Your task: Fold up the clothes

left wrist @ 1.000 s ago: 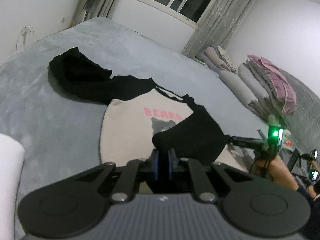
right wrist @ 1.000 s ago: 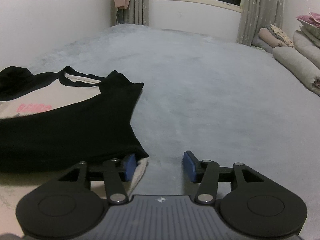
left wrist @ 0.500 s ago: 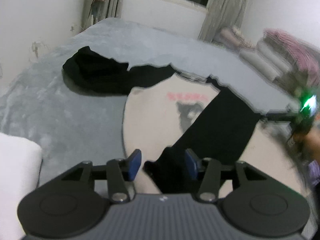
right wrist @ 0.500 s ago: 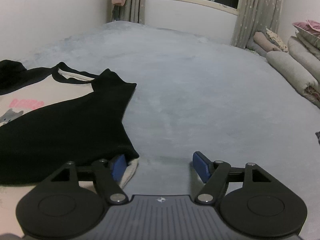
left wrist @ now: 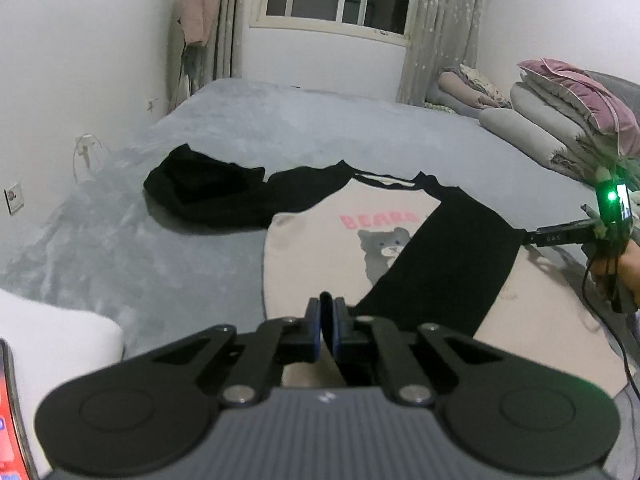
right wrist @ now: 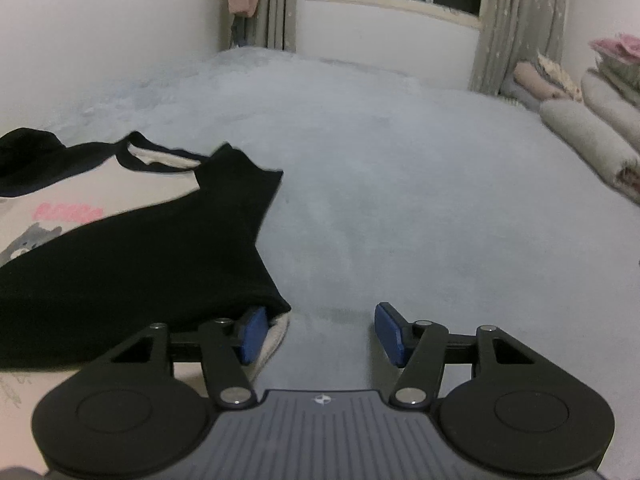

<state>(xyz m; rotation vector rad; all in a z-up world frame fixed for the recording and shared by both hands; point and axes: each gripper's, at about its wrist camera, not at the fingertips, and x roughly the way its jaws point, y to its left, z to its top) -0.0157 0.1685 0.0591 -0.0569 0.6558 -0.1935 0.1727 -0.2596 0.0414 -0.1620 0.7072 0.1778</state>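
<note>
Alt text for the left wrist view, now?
The left gripper, jaws closed with dark cloth seemingly between them, points at a cream bear-print shirt on a grey bed, its black sleeve folded across the chest. The right gripper sits at the right.

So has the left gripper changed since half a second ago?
Yes. The left gripper was open then; now it is shut, over the sleeve folded across the shirt. Whether it pinches the sleeve is unclear.
</note>
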